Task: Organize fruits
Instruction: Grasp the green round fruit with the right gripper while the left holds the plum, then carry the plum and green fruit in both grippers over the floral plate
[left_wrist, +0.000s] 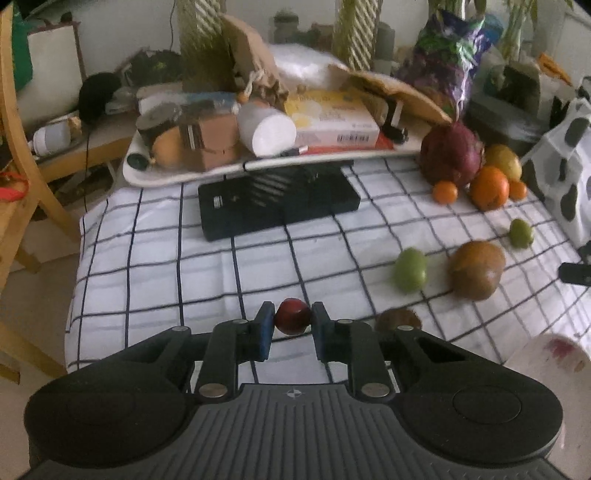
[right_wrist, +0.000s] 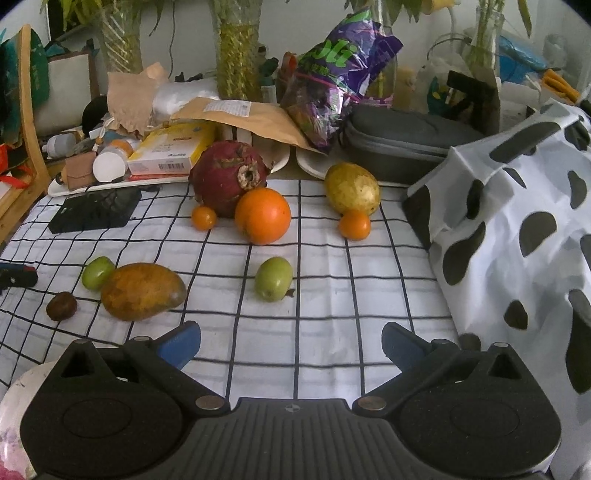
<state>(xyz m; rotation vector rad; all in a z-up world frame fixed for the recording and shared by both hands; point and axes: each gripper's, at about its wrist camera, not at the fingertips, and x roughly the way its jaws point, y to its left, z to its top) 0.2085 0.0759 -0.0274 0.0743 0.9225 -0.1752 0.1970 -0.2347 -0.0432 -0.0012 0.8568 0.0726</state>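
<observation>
While clamped between left hand-held gripper (left_wrist: 292, 320) pads just above checked table (left_wrist: 155, 236) cloth: small red fruit (left_wrist: 293, 316). Right hand-held gripper (right_wrist: 291, 341) gaped empty. Risked squirting loose, being round and narrowly pinched.

Both wrist cams look down-forward, near; share checked cloth (left_wrist: 155, 258) w/ fruit.
</observation>
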